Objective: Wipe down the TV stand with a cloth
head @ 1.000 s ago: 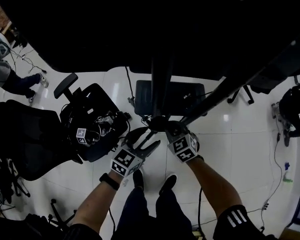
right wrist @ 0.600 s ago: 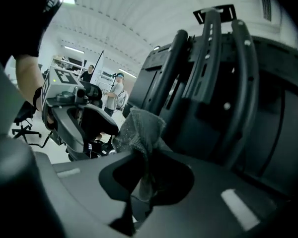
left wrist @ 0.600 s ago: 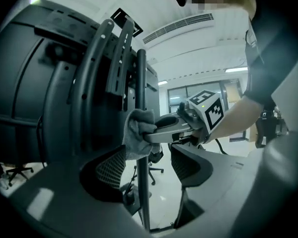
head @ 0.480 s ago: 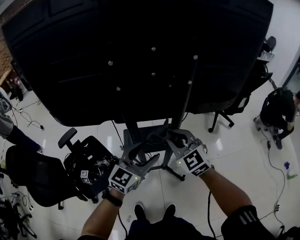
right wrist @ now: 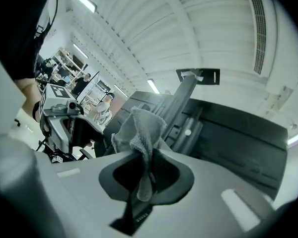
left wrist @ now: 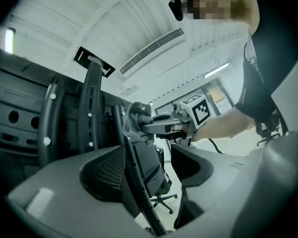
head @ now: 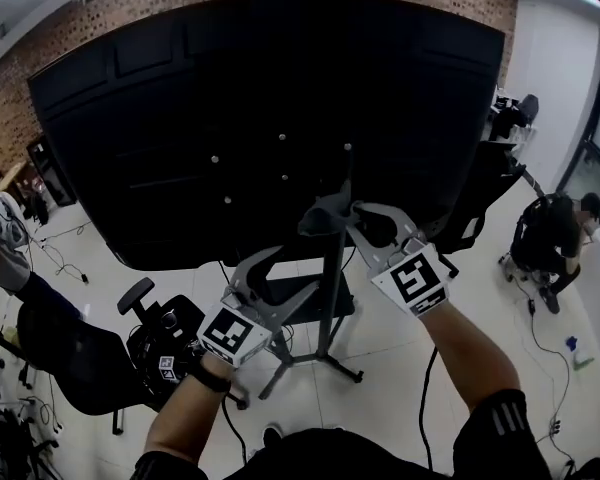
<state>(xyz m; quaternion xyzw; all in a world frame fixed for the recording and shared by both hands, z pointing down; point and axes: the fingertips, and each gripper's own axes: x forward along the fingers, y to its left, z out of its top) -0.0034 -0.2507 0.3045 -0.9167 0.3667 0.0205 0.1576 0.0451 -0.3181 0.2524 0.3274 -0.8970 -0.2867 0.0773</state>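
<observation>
The right tool [head: 340, 216] is pressed together on a crumpled grey terry cloth [right wrist: 141, 133]. It holds the wad up against the upright post of the black metal TV stand [head: 330, 288], just under the back of the big black flat screen [head: 230, 118].

The left tool [head: 285, 273] sits lower and to the person's left. Its jaws are spread and carry nothing of their own. A thin black bar of the stand runs up between them, but I can't tell whether either jaw touches it. From down there you look up at the cloth, bunched at the tip of the other tool beside the post.

As for progress, I'd say the wiping is only at the top of the post. No dust line or wet streak shows, so I can't tell which part has been cleaned. The lower post, the splayed legs on the white tiled floor [head: 400, 338] and the mounting rails behind the screen all look left to do.

A black office chair [head: 165, 343] loaded with gear stands near the stand's left side. A person in dark clothes [head: 550, 233] crouches well off to the right.
</observation>
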